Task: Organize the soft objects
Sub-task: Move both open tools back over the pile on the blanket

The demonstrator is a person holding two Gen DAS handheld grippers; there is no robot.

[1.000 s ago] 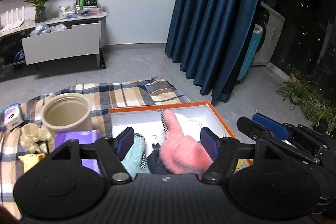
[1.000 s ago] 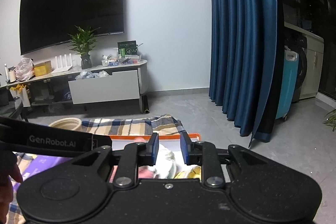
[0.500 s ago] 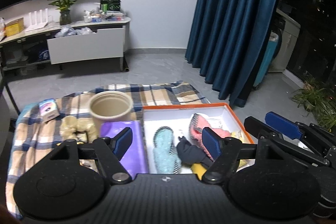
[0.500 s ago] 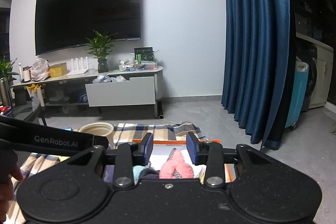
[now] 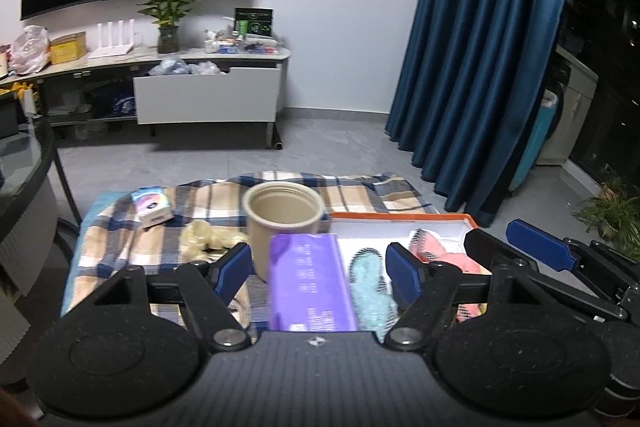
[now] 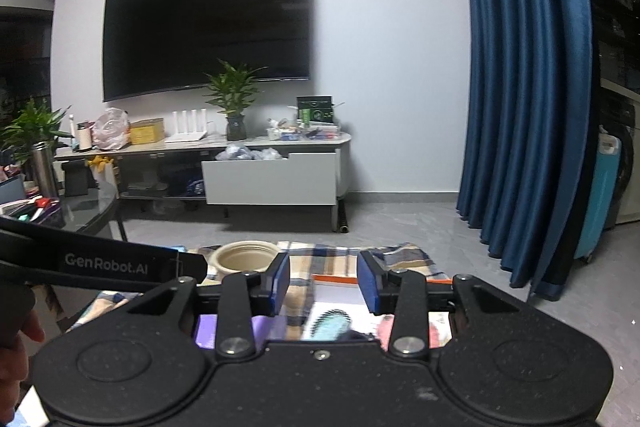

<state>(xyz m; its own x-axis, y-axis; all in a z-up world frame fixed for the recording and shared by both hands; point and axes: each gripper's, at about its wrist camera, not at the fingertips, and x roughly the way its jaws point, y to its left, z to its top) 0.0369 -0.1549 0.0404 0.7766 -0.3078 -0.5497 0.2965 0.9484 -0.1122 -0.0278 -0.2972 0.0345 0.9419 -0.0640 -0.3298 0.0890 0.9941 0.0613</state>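
Left gripper (image 5: 320, 269) hung spread, empty, over plaid cloth (image 5: 360, 193). Its view alone showed pink toy (image 5: 434, 247) and teal toy (image 5: 370, 291) inside orange-rimmed box (image 5: 400, 215), right of purple pack (image 5: 308, 287). Right gripper (image 6: 323, 281) parted, empty; its view alone showed TV (image 6: 208, 23).

The left wrist view looks forward and down over its fingers (image 5: 236, 269) at the nearby box (image 5: 400, 217) and cup (image 5: 283, 223) on the table. The right wrist view sits more level, facing the TV (image 6: 208, 23) wall. Both share the cup (image 6: 244, 257), box (image 6: 334, 279), curtain (image 5: 480, 47) and TV stand (image 6: 272, 179)
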